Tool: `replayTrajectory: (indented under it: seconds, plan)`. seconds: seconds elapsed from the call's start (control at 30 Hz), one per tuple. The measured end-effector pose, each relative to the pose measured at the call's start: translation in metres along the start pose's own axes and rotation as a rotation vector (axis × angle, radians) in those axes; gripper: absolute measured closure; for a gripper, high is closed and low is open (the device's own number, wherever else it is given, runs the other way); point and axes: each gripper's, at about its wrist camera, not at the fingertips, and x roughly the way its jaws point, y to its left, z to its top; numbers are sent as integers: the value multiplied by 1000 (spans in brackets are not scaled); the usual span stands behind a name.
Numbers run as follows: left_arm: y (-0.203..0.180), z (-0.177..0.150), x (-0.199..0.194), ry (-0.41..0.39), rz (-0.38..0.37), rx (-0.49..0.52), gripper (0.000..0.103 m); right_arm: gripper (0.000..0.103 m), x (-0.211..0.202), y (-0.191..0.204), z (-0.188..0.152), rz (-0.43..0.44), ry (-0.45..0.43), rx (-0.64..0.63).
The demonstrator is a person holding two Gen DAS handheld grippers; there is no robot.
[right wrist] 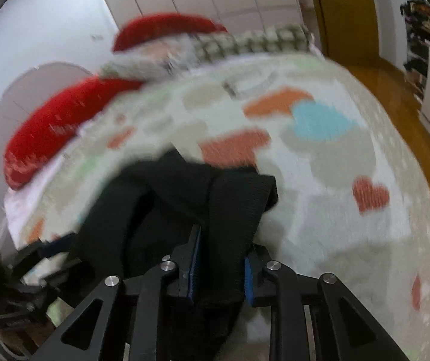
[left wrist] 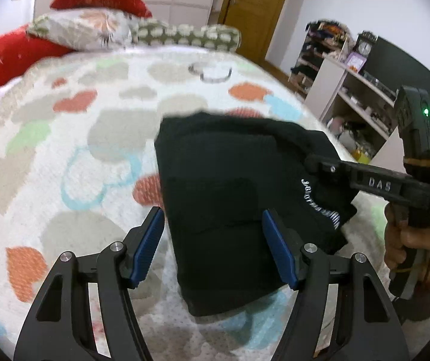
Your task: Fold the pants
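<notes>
black pants (left wrist: 233, 198) lie folded on the bed (left wrist: 64, 150) w/ heart-print cover, red pillows (left wrist: 13, 57) behind. left tool (left wrist: 213, 246) spread wide, released, fingers either side of the fabric. right tool (right wrist: 221, 266) clenched on a pants fold.

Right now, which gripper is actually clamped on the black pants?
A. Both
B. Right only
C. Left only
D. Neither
B. In the right wrist view the right gripper has its blue-padded fingers closed on a band of the black pants, while in the left wrist view the left gripper stands open, its fingers spread to either side of the folded fabric.
</notes>
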Motion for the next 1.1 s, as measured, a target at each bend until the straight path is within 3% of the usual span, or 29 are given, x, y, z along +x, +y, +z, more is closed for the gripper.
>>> replayTrajectory:
  seconds: [0.1, 0.13, 0.27, 0.4, 0.53, 0.67, 0.77, 0.9, 1.1]
  plan:
    - [4, -2, 1, 13, -3, -14, 35, 48, -12, -8, 0, -16, -23, 32]
    - [4, 0, -2, 10, -4, -15, 35, 47, -19, -10, 4, -29, -45, 38]
    - [4, 4, -12, -24, 20, -7, 35, 47, -42, 2, 25, -4, -146, 2]
    - [3, 1, -2, 7, 9, -14, 35, 47, -29, 41, 50, 40, -162, -94]
    - [2, -1, 2, 17, -6, -22, 35, 47, 18, 73, 62, 42, -79, -176]
    - [2, -2, 5, 20, -18, -20, 35, 48, 64, 72, 61, -117, 0, -205]
    - [2, -3, 9, 28, -30, -26, 34, 48, 76, 54, 61, -128, 14, -148]
    - [1, -2, 8, 31, -26, -24, 34, 48, 59, 46, 61, -108, 5, -113]
    - [-2, -3, 5, 29, -3, -27, 34, 48, -1, 54, 36, -75, -70, -134]
